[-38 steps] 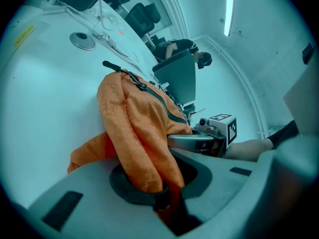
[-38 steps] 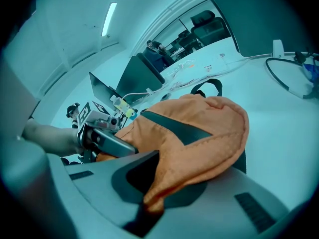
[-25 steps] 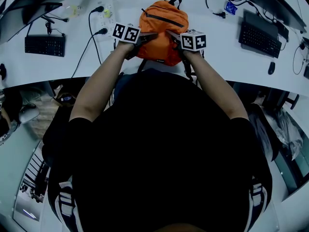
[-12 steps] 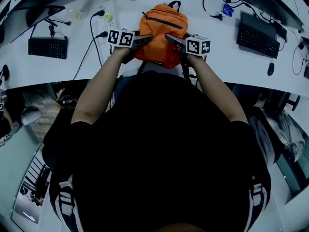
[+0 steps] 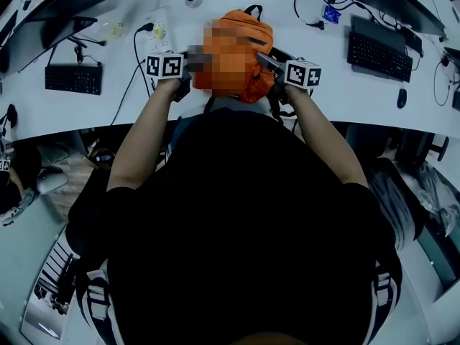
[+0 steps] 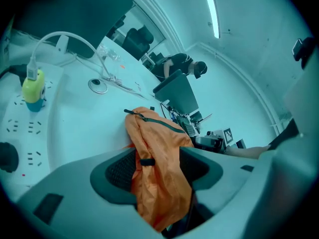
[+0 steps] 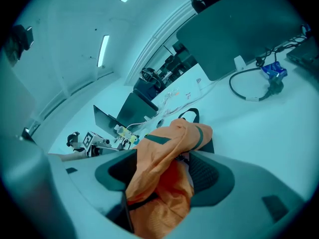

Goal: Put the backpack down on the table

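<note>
The orange backpack (image 5: 255, 90) sits on the white table (image 5: 345, 92) just beyond the person's hands, partly under a mosaic patch. My left gripper (image 5: 192, 60) is at its left side and my right gripper (image 5: 266, 62) at its right. In the left gripper view, orange backpack fabric (image 6: 154, 138) hangs loosely between the opening jaws of the left gripper (image 6: 159, 169). The right gripper view shows a bunched fold of the backpack (image 7: 169, 138) and a black strap between the opening jaws of the right gripper (image 7: 163, 176). Neither gripper's pads press the fabric.
A black keyboard (image 5: 72, 79) lies at the left and another keyboard (image 5: 381, 49) at the right, with a mouse (image 5: 402, 99) near it. A white power strip (image 5: 159, 29) with plugged cables lies left of the backpack. Monitors line the table's far edge.
Both grippers' jaws have spread off the backpack's sides, and both hands have drawn outward and back a little. The backpack stays on the table.
</note>
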Motion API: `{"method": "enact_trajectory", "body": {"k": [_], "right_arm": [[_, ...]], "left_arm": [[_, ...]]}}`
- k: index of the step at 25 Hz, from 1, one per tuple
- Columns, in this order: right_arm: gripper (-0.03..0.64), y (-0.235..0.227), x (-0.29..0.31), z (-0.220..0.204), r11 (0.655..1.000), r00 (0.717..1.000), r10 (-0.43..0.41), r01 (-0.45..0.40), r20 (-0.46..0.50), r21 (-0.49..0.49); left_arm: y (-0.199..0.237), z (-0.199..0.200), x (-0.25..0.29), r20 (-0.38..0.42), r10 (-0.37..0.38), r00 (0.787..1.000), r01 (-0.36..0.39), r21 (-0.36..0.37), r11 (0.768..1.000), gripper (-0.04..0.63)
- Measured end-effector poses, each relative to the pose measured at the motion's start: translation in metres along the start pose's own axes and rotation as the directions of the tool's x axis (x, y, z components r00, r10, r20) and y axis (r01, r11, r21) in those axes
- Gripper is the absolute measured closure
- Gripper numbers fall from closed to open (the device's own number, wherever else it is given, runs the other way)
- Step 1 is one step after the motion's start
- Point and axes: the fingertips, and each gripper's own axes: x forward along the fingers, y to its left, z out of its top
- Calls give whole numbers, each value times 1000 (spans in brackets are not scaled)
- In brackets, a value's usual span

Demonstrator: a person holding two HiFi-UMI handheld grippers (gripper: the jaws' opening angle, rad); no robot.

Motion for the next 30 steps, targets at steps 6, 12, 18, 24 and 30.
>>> {"method": "enact_trajectory", "body": {"k": [6, 12, 18, 24, 30], "right_arm": [[299, -1, -21, 7, 997, 997, -50, 53, 60, -48], [301, 14, -31, 12, 986, 996, -64, 73, 67, -148], [337, 41, -43, 23, 964, 993, -66, 89, 99, -249], [485, 62, -55, 31, 958, 991, -50, 83, 125, -276], [556, 74, -66, 36, 953, 986, -38, 84, 162, -290]], "left_arm": [[2, 11, -17, 36, 54, 998, -57, 88, 995, 339], [-19, 22, -18, 66, 40, 997, -51, 177, 983, 339], [-41, 28, -21, 83, 25, 996, -45, 246, 968, 339], [-71, 35, -29, 114, -22, 993, -9, 262, 965, 342], [-92, 39, -32, 145, -41, 989, -6, 310, 951, 389]]}}
